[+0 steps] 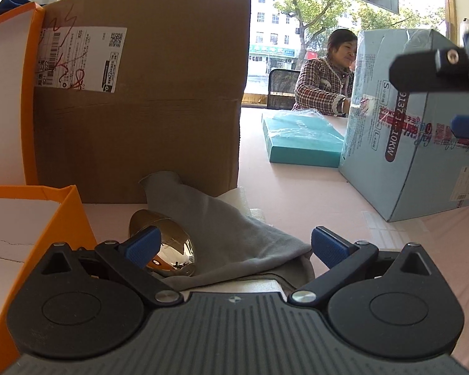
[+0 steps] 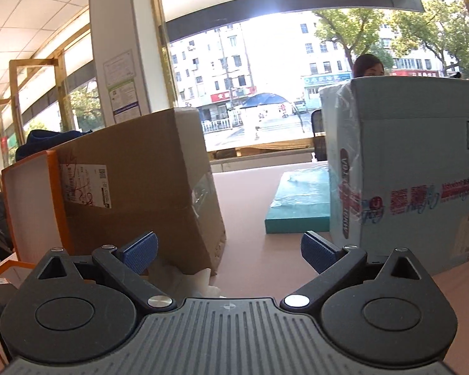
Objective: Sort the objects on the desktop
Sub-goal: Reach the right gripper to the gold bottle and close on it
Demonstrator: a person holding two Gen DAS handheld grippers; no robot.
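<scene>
Just ahead of your left gripper [image 1: 234, 247], its blue pads spread wide, a shiny gold metal cup [image 1: 168, 247] lies half-wrapped in a grey cloth pouch [image 1: 234, 228], likely for protection. Your right gripper [image 2: 229, 253] hangs empty, parted too.

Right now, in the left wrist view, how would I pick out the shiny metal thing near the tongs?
Start at the big brown cardboard box standing on the pink table. In front of its base lies a crumpled grey cloth pouch, and the shiny gold metal piece sits at the pouch's left edge, just behind the left tongs' left fingertip. It is the only mirror-bright, rounded object there; everything beside it is matte cloth or cardboard.
</scene>
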